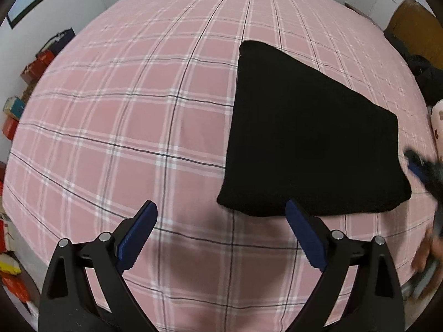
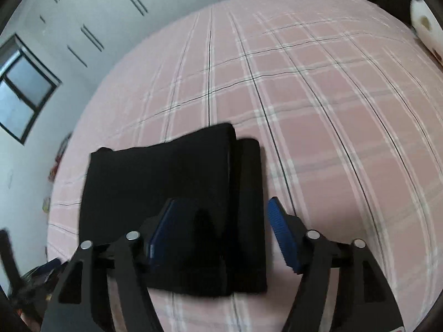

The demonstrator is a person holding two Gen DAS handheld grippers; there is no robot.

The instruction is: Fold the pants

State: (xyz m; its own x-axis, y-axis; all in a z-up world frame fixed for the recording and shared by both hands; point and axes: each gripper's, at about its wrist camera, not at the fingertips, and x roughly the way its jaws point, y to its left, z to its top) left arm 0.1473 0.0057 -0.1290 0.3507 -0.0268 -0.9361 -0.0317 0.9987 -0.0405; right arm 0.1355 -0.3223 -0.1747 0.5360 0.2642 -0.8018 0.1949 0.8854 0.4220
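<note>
Down over the bed, the left hand-held gripper (image 1: 221,218) has its blue-padded jaws spread wide with nothing between them, its right pad at the near edge of the folded black pants (image 1: 313,138). Those pants lie flat as a compact bundle on the pink plaid bedspread (image 1: 124,124). From the right wrist view, the right hand-held gripper (image 2: 221,213) stands wide open above the pants (image 2: 166,179), gripping nothing, its left pad over the cloth and its right pad over bare bedspread (image 2: 332,110).
</note>
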